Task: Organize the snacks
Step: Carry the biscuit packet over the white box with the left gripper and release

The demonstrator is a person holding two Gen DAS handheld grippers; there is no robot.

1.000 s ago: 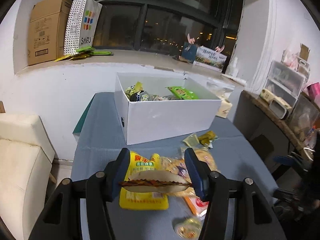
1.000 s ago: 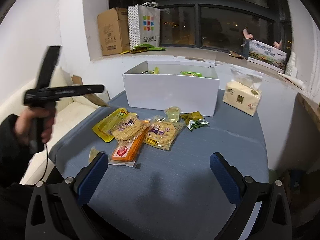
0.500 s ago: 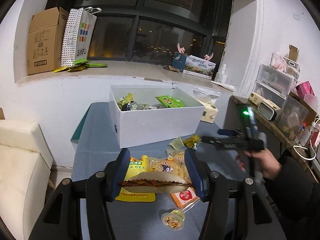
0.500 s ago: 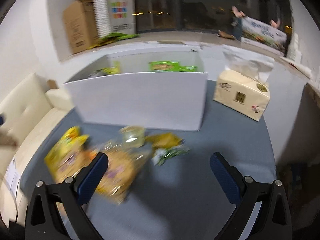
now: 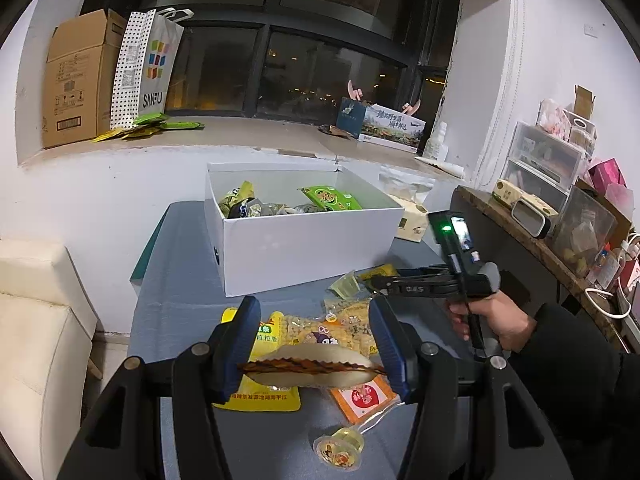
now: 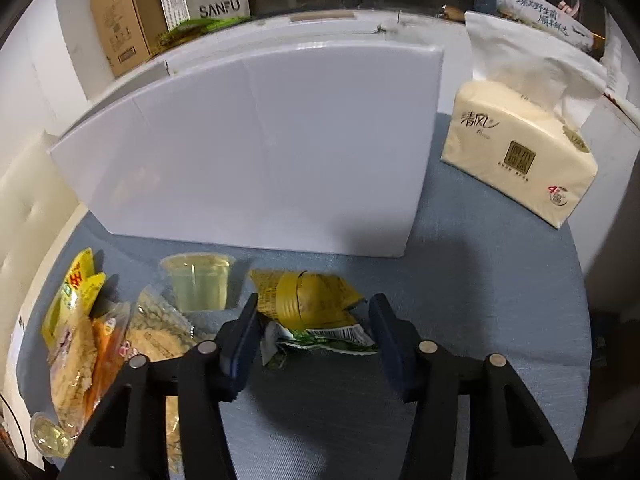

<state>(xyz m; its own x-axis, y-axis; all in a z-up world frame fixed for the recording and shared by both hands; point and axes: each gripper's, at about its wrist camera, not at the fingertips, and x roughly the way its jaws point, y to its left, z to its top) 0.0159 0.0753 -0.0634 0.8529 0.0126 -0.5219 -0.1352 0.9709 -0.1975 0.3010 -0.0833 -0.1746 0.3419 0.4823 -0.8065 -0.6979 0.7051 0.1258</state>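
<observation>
Filling the middle of both views, the white box (image 6: 256,148) stands on the blue worktop (image 6: 480,300), walling off everything behind it. Right of it leans a tissue pack (image 6: 520,152). At lower centre the right claw (image 6: 314,328), its jaws just closing, brackets yellow and green snack packets (image 6: 308,300); whether it grips them I cannot tell. Lower centre, the left claw (image 5: 312,340) is clenched on a scalloped snack pack (image 5: 312,366).

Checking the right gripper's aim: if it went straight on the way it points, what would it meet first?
Most likely the yellow snack packet lying between the right gripper's jaws, which have just been closing; the white box stands behind.
</observation>
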